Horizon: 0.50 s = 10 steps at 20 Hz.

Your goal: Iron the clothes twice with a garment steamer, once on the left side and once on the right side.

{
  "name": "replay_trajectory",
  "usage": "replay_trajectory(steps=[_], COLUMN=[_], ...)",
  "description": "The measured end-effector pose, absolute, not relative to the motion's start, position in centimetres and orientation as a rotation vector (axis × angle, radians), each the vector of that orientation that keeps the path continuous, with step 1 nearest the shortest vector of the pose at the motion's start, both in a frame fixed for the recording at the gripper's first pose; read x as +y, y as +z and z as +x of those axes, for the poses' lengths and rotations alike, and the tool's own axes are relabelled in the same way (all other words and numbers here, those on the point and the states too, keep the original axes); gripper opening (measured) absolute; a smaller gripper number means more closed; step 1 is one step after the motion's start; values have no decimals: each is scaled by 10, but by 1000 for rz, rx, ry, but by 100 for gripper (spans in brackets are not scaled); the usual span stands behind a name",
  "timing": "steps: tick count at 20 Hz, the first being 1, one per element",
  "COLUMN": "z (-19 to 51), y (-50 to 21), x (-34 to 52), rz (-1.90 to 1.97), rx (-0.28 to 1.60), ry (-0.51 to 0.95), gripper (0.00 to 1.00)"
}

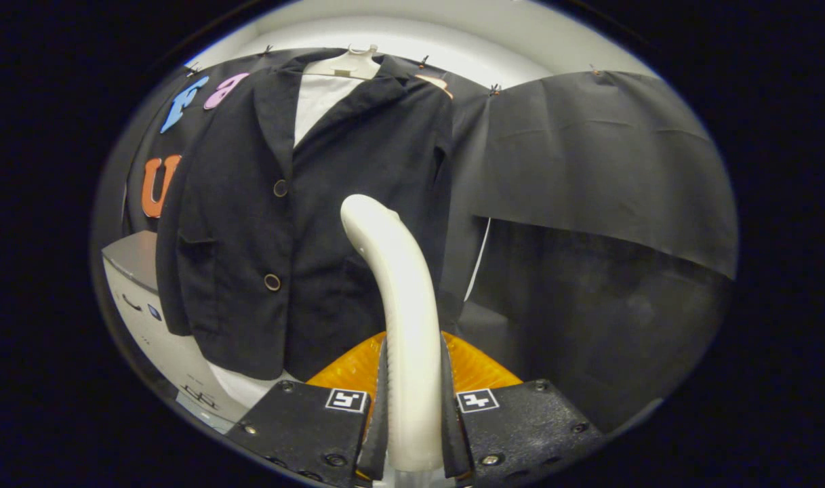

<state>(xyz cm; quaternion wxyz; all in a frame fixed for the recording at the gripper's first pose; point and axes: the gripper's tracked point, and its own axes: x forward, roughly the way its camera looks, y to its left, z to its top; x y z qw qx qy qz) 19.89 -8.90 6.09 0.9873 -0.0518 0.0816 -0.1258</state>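
Tongs (412, 407) clamped on one steamer handle (402, 318), one dark jacket (304, 217) hanging beyond, two buttons (280, 188)

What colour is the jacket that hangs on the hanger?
The jacket is black, seen best in the gripper view; the fingers grip the cream steamer handle.

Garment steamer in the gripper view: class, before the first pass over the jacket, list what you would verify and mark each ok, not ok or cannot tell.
1. Grip: gripper has both fingers pressed on the white steamer handle: ok.
2. Handle seated upright between the fingers, curved head pointing at the jacket: ok.
3. Dark jacket hangs on its hanger, front facing the gripper, two buttons closed: ok.
4. Steamer head touching the cloth: cannot tell; it overlaps the jacket's right-hand panel.
5. Steam coming out: cannot tell.
6. Orange part below the handle free of the jacket hem: ok.
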Motion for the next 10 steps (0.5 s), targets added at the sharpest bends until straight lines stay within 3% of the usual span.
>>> replay_trajectory(steps=[10], z=[181], y=[-20], x=[-82], rz=[-108], rx=[317], ry=[-271], gripper=[35])
